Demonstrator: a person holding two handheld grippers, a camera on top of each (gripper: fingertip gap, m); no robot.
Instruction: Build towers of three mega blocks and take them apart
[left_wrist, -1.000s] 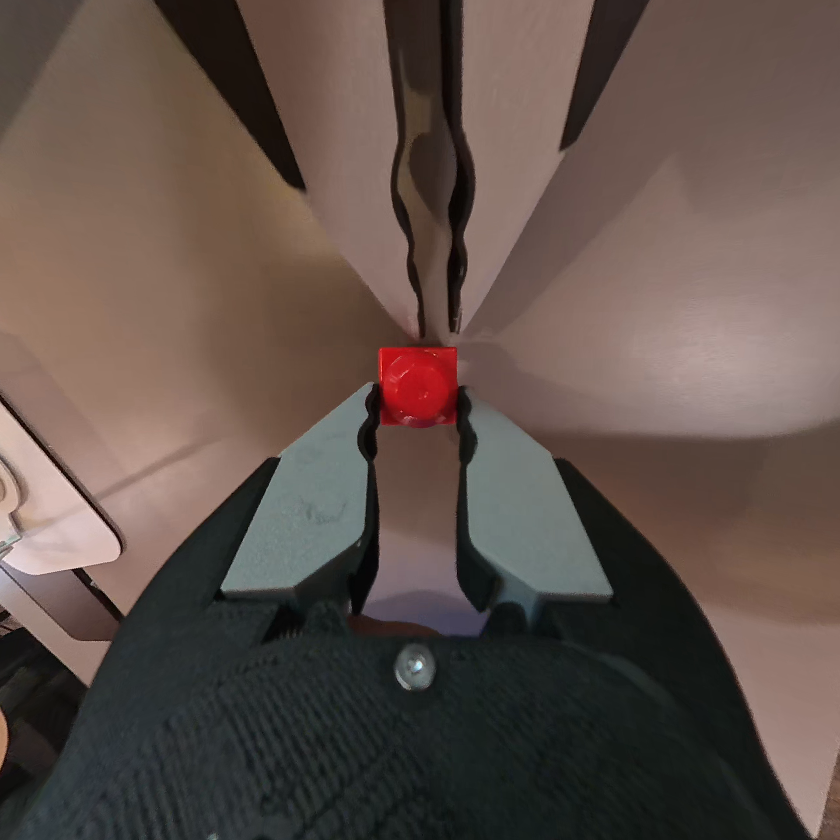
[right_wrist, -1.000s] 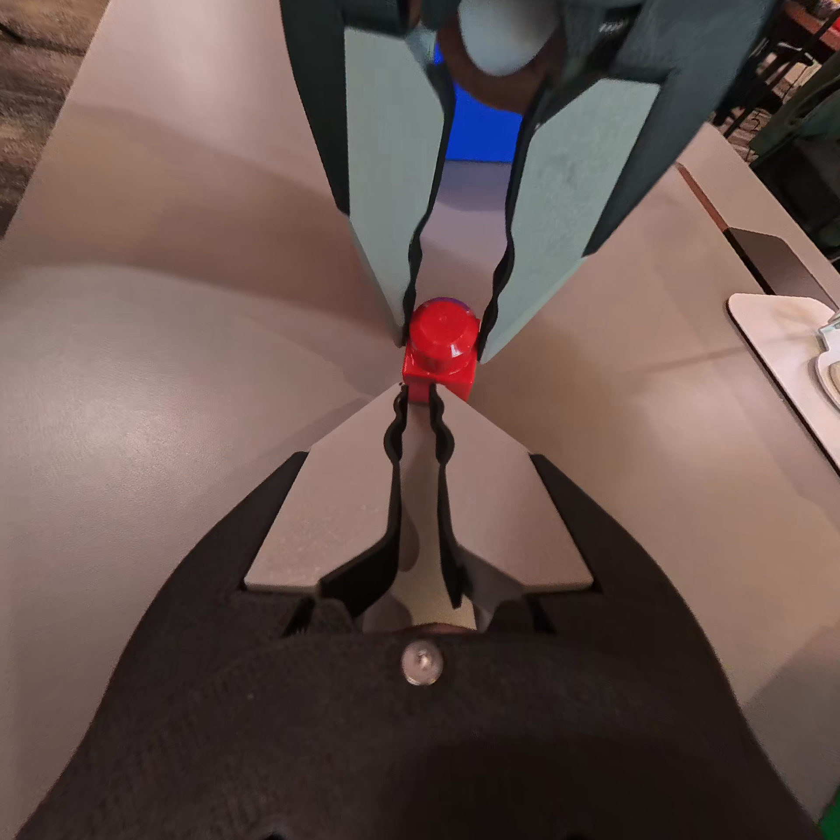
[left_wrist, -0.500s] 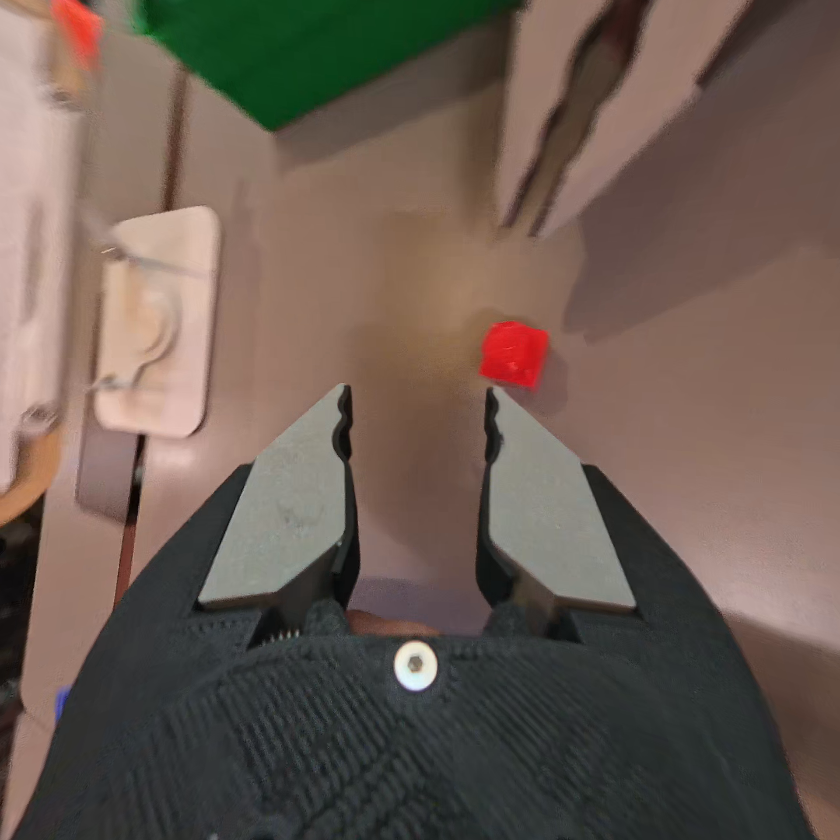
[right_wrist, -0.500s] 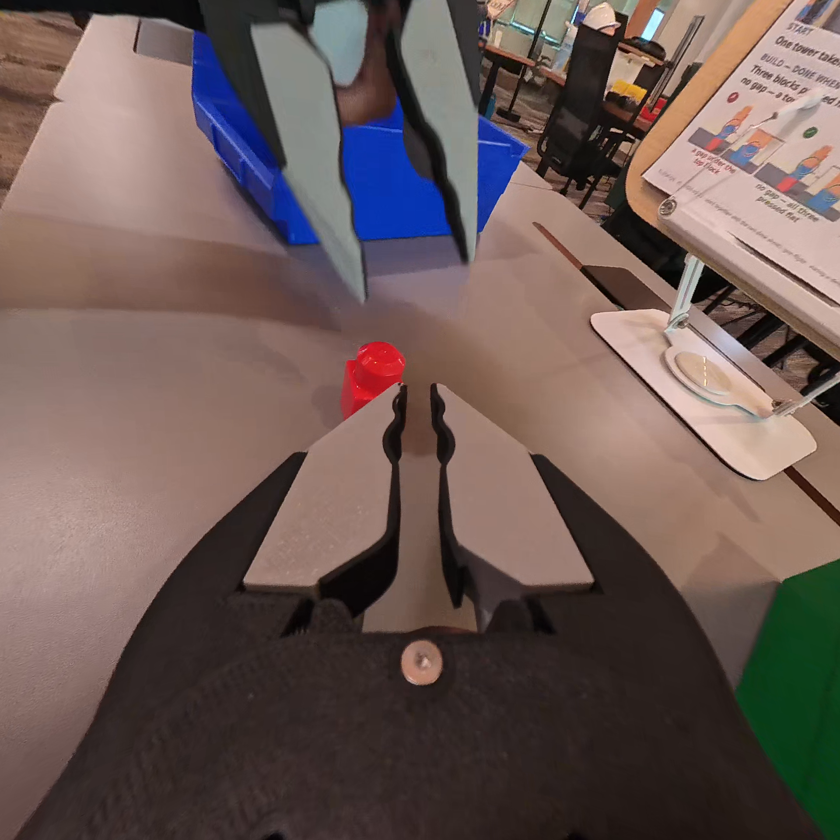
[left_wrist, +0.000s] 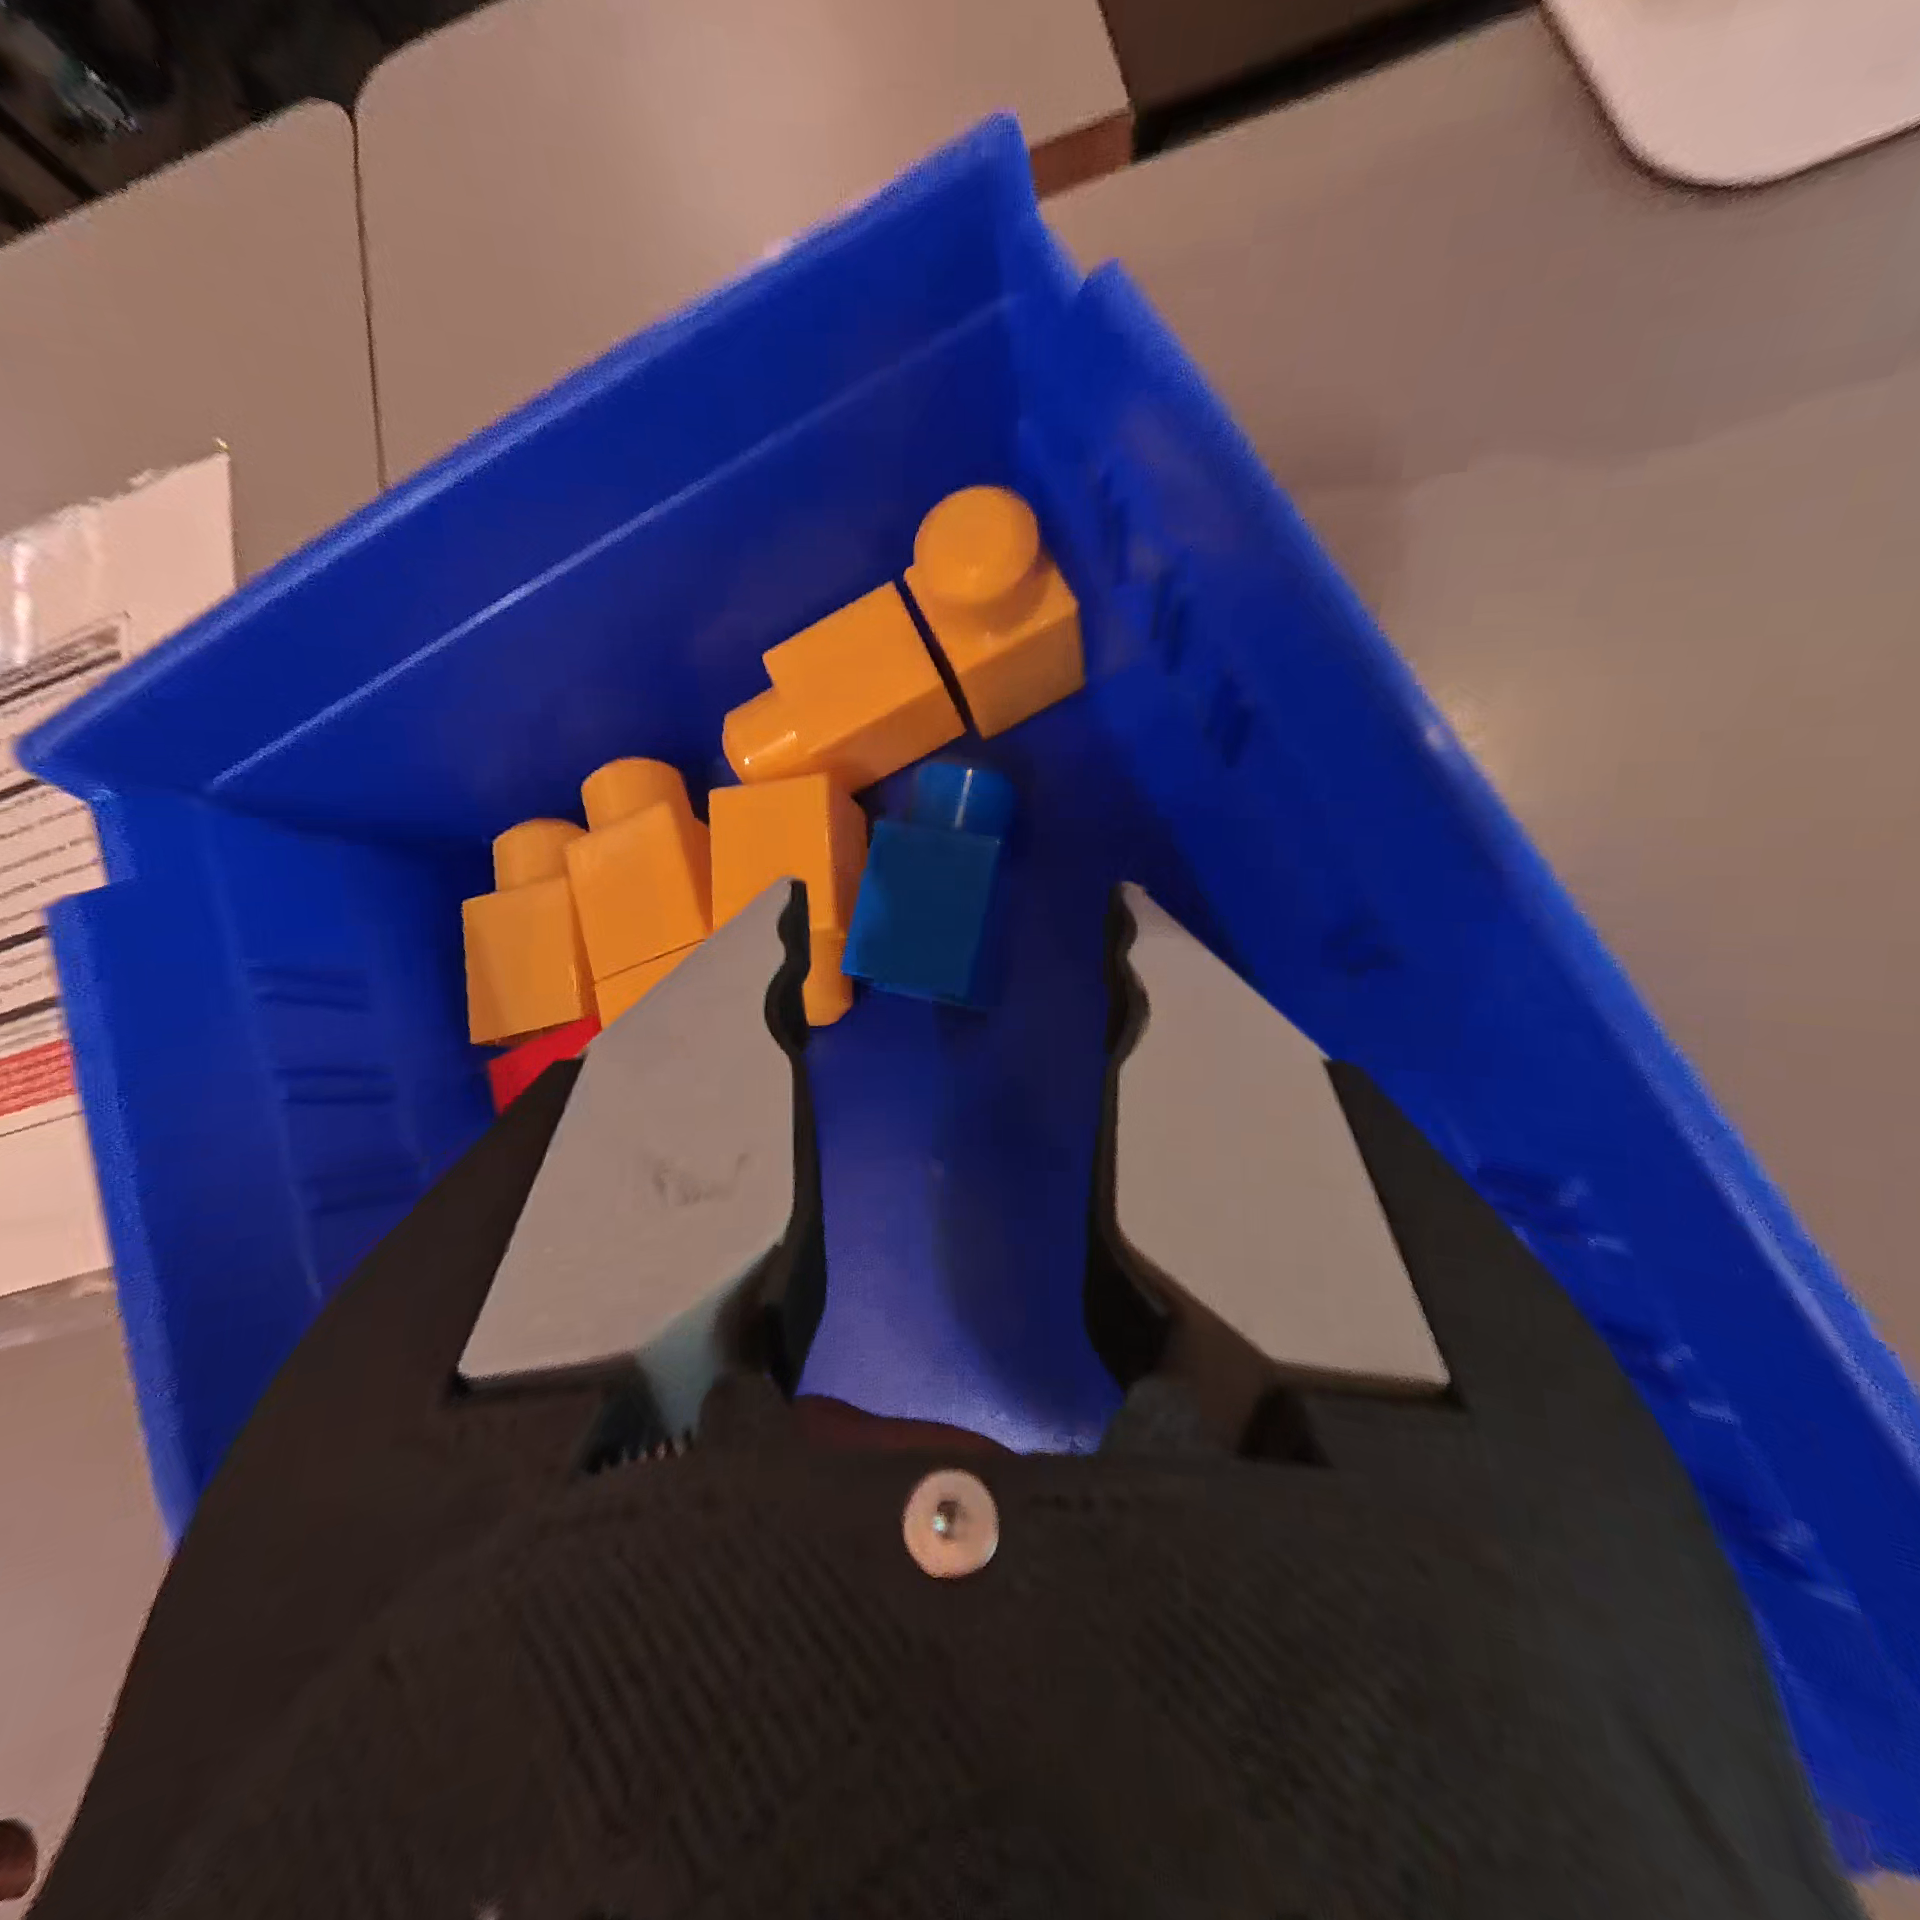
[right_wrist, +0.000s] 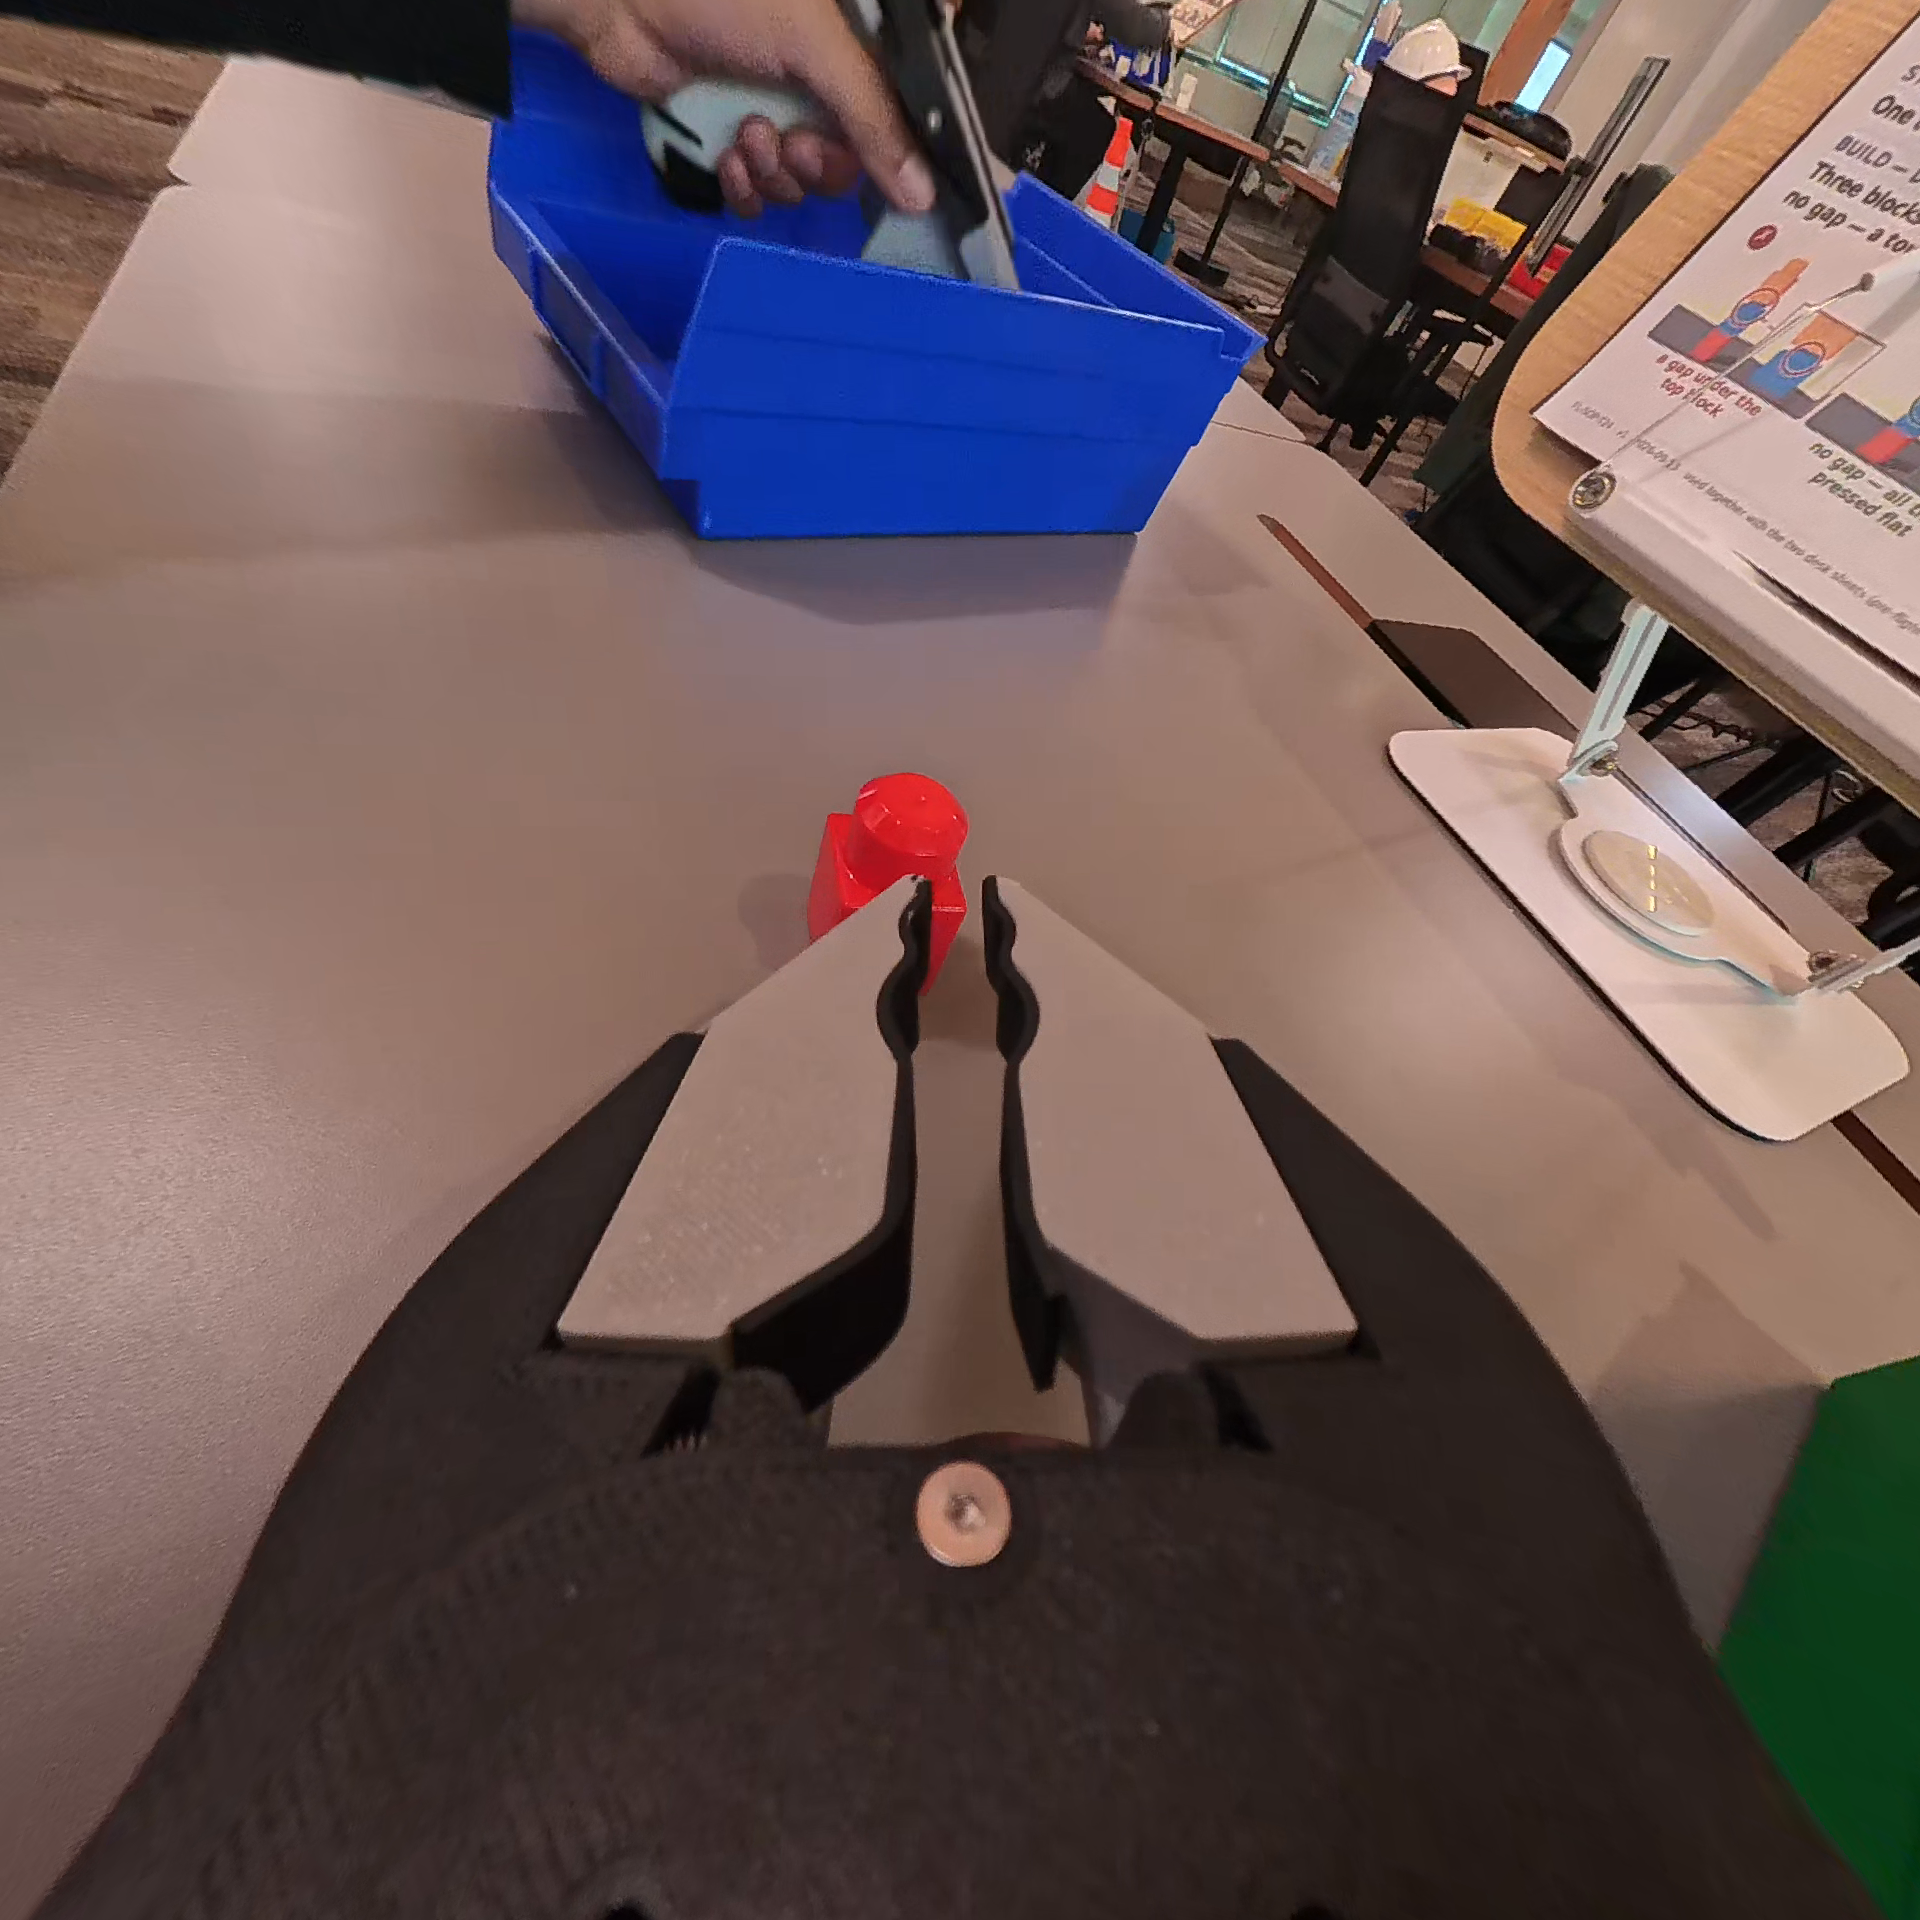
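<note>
A red block (right_wrist: 894, 842) stands upright on the grey table (right_wrist: 416, 831), free of both grippers. My right gripper (right_wrist: 951, 888) hovers just in front of it, closed to a narrow slit with nothing between the pads. My left gripper (left_wrist: 956, 904) is open and empty inside the blue bin (left_wrist: 1299, 831). A blue block (left_wrist: 925, 904) lies just beyond its fingertips, untouched. Several orange blocks (left_wrist: 623, 894) and part of a red block (left_wrist: 530, 1070) lie to its left. The right wrist view shows the left gripper (right_wrist: 956, 239) reaching down into the bin (right_wrist: 914, 436).
A person's hand (right_wrist: 790, 104) holds the left gripper over the bin. A white stand base (right_wrist: 1662, 935) with an instruction board (right_wrist: 1766, 312) is at the right. A green container (right_wrist: 1839, 1610) sits at the near right. Papers (left_wrist: 62, 831) lie beside the bin. Left tips to right tips: about 35 cm.
My left gripper let go of the red block, opened wide and swung over into the blue bin. My right gripper drew back a little from the block and stayed closed.
</note>
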